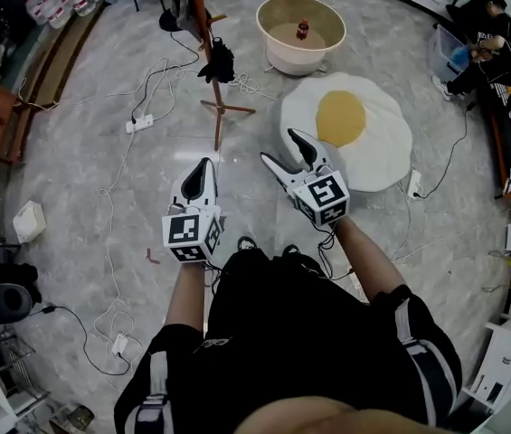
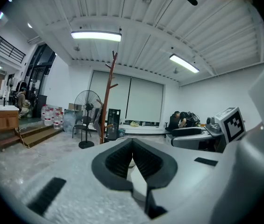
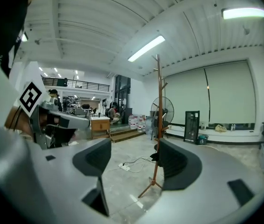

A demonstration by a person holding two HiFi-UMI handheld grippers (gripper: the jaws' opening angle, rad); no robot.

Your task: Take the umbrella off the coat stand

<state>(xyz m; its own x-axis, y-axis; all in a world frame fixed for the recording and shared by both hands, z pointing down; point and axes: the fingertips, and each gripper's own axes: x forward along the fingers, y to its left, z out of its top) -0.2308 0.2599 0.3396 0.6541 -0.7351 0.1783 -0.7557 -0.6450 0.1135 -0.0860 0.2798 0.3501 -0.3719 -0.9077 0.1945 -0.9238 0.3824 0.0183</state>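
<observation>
One coat stand (image 1: 215, 93); one dark umbrella (image 1: 218, 62) hangs on its branch. Two grippers, well short of the stand across bare floor (image 1: 169, 152): left gripper (image 1: 204, 165) jaws together; right gripper (image 1: 282, 147) jaws wide, empty.

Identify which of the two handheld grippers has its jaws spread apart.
The right gripper: its jaws stand wide apart, with nothing held between them. The left gripper differs in that its jaws are closed together at the tips, also empty.
</observation>
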